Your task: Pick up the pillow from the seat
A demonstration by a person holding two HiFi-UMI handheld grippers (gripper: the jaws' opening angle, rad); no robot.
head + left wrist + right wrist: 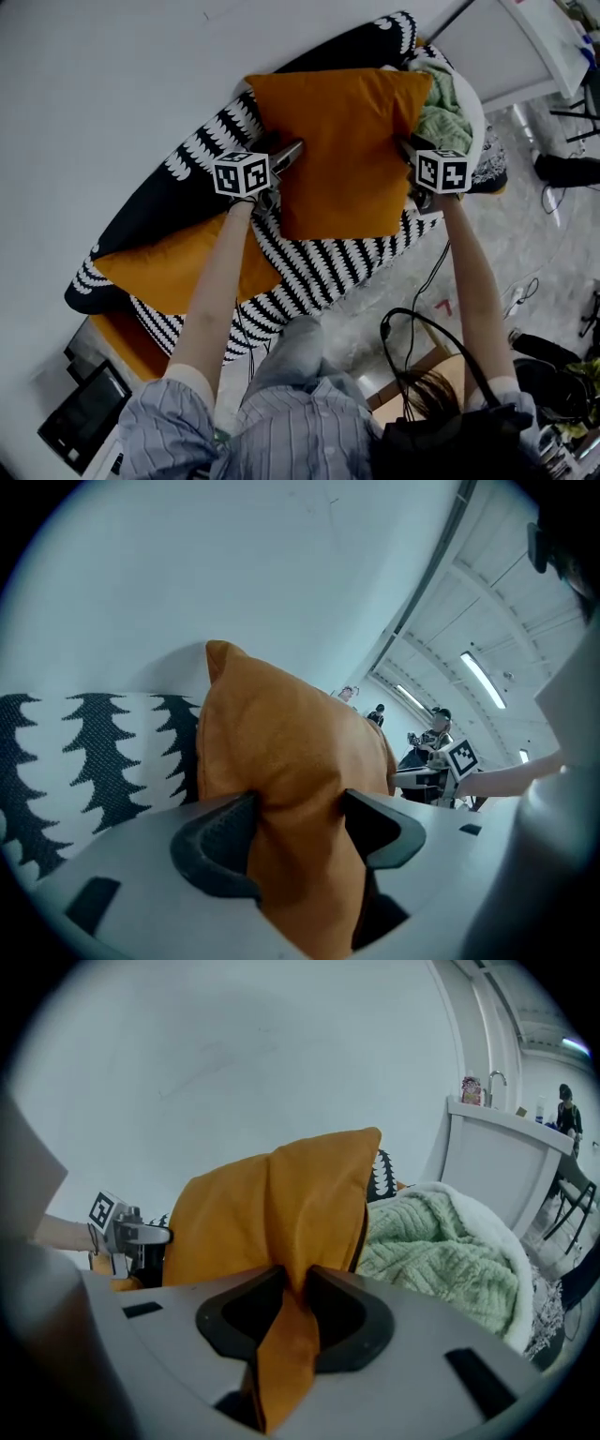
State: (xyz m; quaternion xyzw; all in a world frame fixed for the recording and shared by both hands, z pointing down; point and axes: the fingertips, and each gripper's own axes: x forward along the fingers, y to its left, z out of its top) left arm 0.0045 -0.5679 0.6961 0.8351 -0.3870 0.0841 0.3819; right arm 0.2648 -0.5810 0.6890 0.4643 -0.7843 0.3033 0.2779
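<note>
Seat [319,262], under a black-and-white patterned cover, runs along a white wall [112,75] and carries the task's thing. The orange pillow [342,150] sits toward the far end of the seat and is gripped at both side edges. No view shows whether its lower edge is clear of the cover.

The left gripper [300,822] has its fingers [220,841] standing wide but pressed on a thick bulge of the pillow's left edge. The right gripper [292,1283] has its fingers nearly together, pinching only a thin fold of cloth at the right edge.

Assessment: the step in hand is the lift. The two holds are unequal. The right one appears to have cloth rather than filling, and may slip or stretch under load. Both hands should rise together and level, slowly at first. The pillow should be kept taut between them so that neither edge sags. A deeper bite on the right would be safer if the fold begins to creep.

Surroundings: a second orange cushion [169,267] lies further down the seat, well apart from the lift path. A green knitted blanket [441,1260], backed by a white fleecy throw [487,1218], is heaped just beside the pillow's right edge, near the right gripper. It is judged the likeliest thing to snag or be dragged up. A white counter [497,1157] stands beyond it. Cables [412,323] trail over the floor below the right arm.
</note>
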